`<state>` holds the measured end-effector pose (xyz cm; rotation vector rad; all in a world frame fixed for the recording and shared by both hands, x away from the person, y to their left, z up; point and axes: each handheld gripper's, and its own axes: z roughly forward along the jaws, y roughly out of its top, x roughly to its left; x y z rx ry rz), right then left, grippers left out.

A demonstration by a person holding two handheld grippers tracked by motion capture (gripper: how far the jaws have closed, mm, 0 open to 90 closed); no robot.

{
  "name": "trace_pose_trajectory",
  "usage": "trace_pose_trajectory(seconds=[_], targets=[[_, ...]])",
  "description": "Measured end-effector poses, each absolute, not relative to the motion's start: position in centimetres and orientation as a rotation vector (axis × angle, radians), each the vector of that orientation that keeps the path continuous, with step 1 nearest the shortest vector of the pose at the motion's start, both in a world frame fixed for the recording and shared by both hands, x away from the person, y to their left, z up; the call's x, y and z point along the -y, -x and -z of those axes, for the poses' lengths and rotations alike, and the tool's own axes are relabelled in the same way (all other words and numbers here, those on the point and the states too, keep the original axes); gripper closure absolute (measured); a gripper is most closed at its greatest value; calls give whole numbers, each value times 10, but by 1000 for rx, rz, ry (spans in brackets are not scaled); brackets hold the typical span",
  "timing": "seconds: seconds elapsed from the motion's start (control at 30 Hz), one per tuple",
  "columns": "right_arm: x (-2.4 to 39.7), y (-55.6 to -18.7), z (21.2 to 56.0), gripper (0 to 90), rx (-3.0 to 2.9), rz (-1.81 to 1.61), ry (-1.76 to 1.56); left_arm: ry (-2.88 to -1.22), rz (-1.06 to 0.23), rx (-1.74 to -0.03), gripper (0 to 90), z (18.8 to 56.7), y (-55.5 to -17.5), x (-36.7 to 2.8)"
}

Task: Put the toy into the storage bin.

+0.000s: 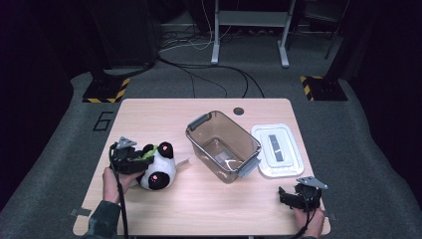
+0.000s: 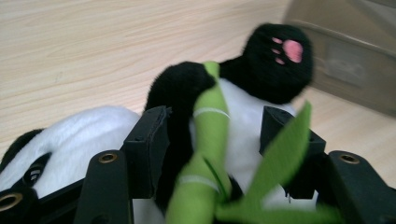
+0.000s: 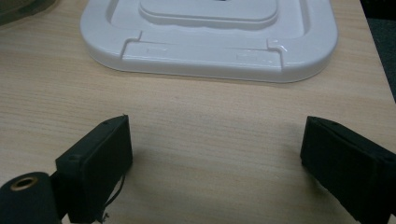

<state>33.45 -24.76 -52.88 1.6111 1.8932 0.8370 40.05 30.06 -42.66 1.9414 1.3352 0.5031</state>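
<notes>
The left gripper [image 2: 215, 140] has its fingers around the toy panda [image 1: 158, 167], barely pressing. The plush could slip free if lifted toward the tub [image 1: 224, 145]. The right gripper [image 3: 215, 163] rests with fingers spread, holding nothing.

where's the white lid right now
The white lid lies flat at the table's right side in the high view, just right of the clear bin and beyond the right gripper.

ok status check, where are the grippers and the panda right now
Left gripper around the panda toy, jaws astride its body and green bamboo. Right gripper open, idle near the white lid. Clear bin open, path unobstructed.
</notes>
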Motion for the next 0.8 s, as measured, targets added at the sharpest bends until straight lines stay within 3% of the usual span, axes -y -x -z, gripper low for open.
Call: trace_pose_trajectory(seconds=[0.13,0.37,0.57,0.8], targets=[[248,-334,529,84,-1893,-837,-1611,-1915,-492,-1397,439,434,-406,-300],[248,-334,529,85,-1893,-838,-1611,-1960,-443,-1384,594,441,-404,-301],[248,-334,529,89,-1890,-840,-1612,-1966,-479,-1333,720,444,-394,-300],[248,-335,529,93,-1886,-841,-1612,-1959,-497,-1235,743,439,-383,-307]])
